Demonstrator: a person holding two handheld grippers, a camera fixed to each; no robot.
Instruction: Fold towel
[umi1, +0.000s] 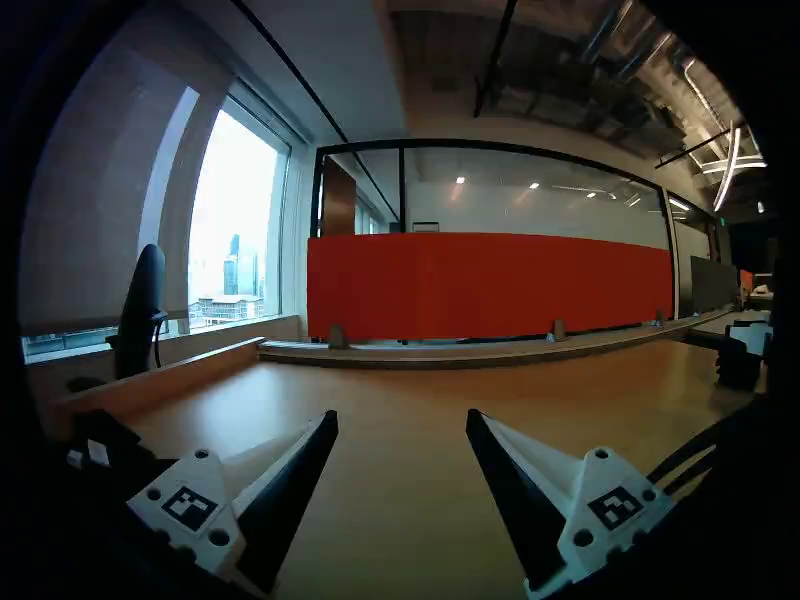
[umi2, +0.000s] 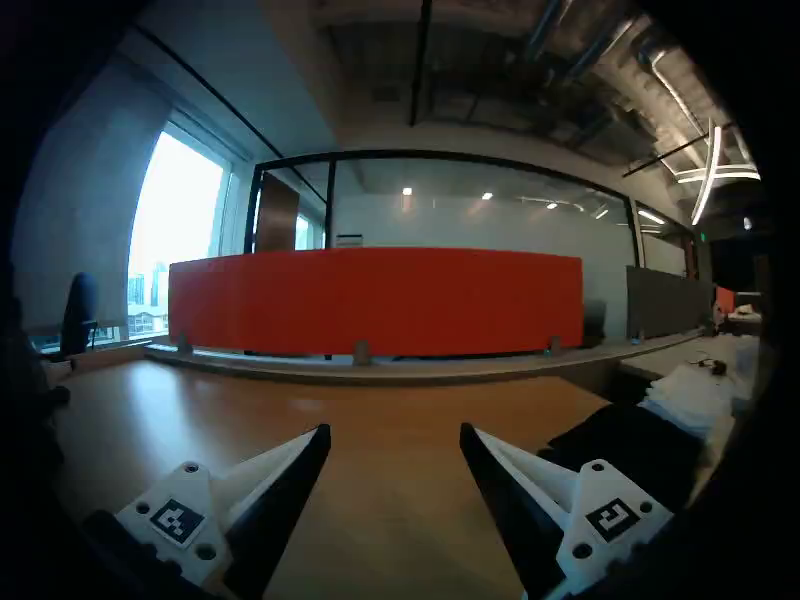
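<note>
My left gripper hovers open just above the bare wooden table, with nothing between its fingers. My right gripper is open too, low over the same table. In the right gripper view a stack of white folded towels lies at the far right. A dark cloth lies on the table in front of that stack, just right of my right finger.
A red divider panel runs along the table's far edge. An office chair stands by the window at the left. Dark objects sit at the table's right side in the left gripper view.
</note>
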